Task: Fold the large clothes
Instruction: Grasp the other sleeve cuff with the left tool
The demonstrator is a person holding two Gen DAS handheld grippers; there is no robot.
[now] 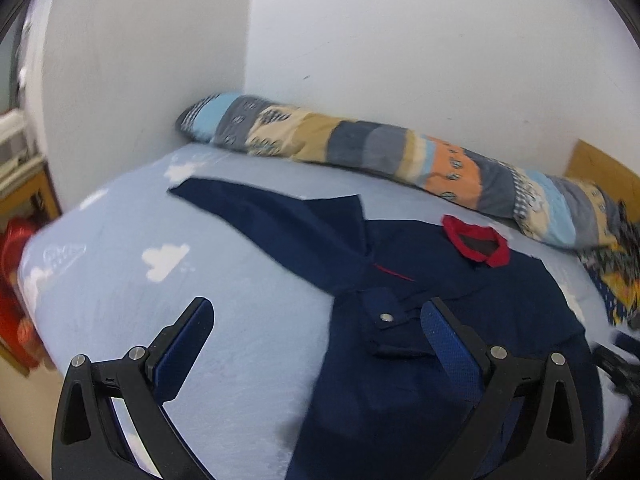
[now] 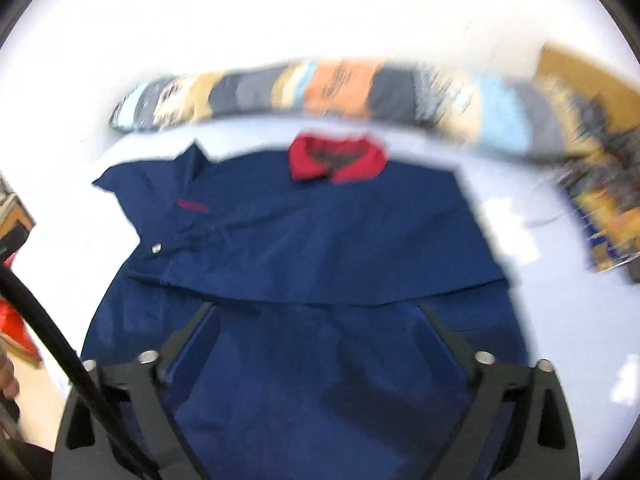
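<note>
A navy jacket (image 1: 420, 344) with a red collar (image 1: 476, 244) lies flat on a light blue bed sheet (image 1: 160, 300). Its left sleeve (image 1: 260, 216) stretches out to the far left, and a cuff with a silver snap (image 1: 386, 317) lies folded over the body. My left gripper (image 1: 316, 320) is open above the jacket's left edge, empty. In the right wrist view the jacket (image 2: 320, 260) fills the middle, collar (image 2: 336, 160) at the far side. My right gripper (image 2: 316, 316) is open above the jacket's lower body, empty. That view is blurred.
A long patchwork bolster (image 1: 380, 152) lies along the white wall behind the jacket. A patterned cloth (image 1: 616, 268) lies at the right of the bed. The bed's left edge drops to a wooden frame and red items (image 1: 16, 280). A black cable (image 2: 60, 340) crosses the right view's left side.
</note>
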